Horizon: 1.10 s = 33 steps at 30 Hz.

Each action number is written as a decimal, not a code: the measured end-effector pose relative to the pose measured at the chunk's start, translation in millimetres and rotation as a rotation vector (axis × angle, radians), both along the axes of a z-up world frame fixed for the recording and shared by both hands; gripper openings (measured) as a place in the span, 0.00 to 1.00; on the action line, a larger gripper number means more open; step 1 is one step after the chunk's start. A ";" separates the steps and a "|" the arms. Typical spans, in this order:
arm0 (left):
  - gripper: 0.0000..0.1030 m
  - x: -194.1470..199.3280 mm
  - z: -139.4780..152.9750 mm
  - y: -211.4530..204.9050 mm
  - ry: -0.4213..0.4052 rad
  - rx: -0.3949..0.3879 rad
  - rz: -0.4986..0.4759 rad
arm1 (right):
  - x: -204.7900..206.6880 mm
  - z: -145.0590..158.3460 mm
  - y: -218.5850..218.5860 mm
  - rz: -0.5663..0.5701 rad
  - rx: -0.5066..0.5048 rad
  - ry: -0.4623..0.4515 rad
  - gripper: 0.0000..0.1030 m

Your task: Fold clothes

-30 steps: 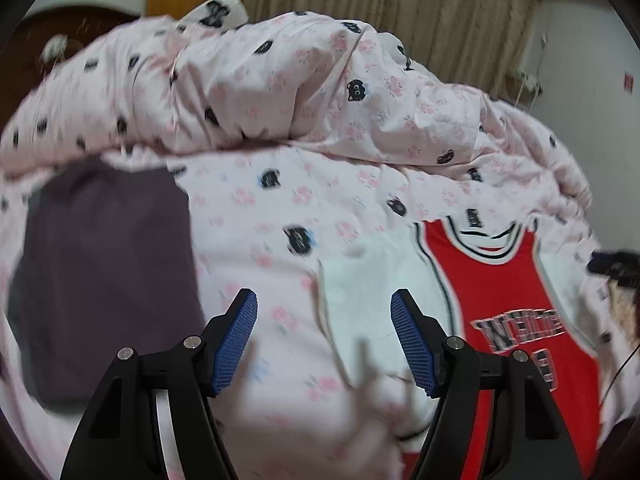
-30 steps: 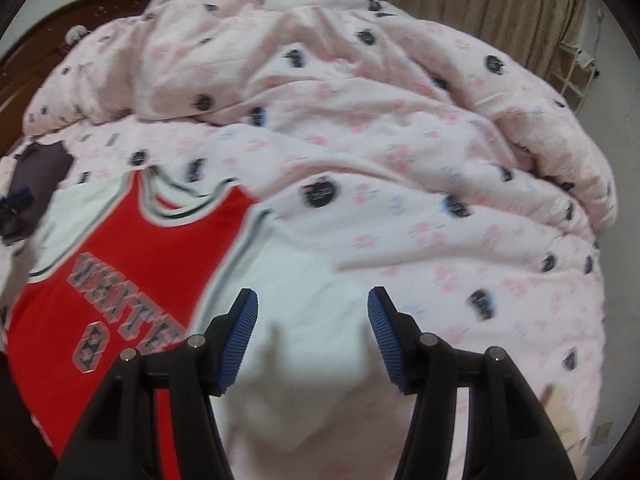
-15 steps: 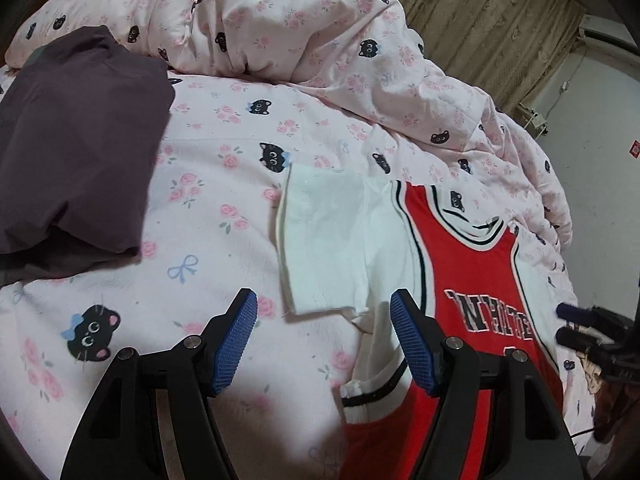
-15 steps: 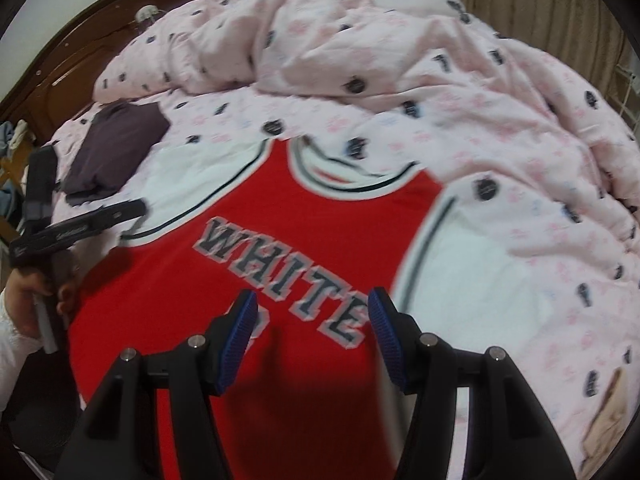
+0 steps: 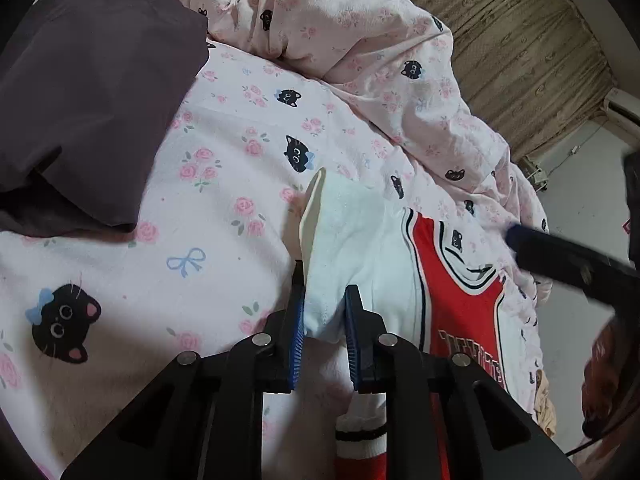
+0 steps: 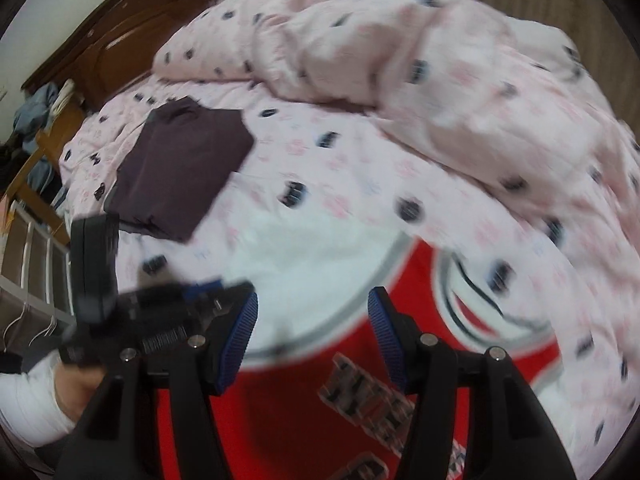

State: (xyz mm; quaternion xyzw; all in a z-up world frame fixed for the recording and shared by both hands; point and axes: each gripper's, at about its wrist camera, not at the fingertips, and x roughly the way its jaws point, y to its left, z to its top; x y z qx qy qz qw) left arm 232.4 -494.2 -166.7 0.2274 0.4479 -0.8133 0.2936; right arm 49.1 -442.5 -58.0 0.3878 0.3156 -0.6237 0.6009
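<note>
Jersey: red with white sleeves, lay flat on the pink cat-print bedsheet, its left sleeve edge lifted. Left gripper: jaws closing, blue pads pressed on a bunched fold of the white sleeve. Right gripper: jaws about half open, nothing between them, hovering over the jersey's chest lettering; view blurred. Dark folded garment: well apart, further up the bed. Crumpled quilt: heaped behind the jersey.
</note>
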 end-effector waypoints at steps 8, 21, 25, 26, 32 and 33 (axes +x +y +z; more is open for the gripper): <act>0.13 5.1 -6.3 -1.4 0.046 0.055 0.020 | 29.3 -22.3 -105.8 0.048 0.221 -0.086 0.37; 0.13 10.6 -7.4 -2.0 0.072 0.084 0.016 | 43.7 -73.8 -148.8 0.011 0.481 -0.007 0.35; 0.13 12.3 -5.6 -1.6 0.079 0.082 0.019 | 45.9 -83.4 -145.4 0.006 0.521 0.048 0.11; 0.13 12.8 -5.1 -1.5 0.081 0.081 0.020 | 45.3 -82.3 -144.0 0.003 0.515 0.046 0.08; 0.13 19.2 8.6 0.9 0.095 0.026 0.044 | 39.4 -57.6 -132.0 -0.032 0.403 -0.014 0.06; 0.13 20.4 12.1 1.4 0.095 0.012 0.048 | 38.2 -53.2 -130.5 -0.037 0.381 -0.026 0.06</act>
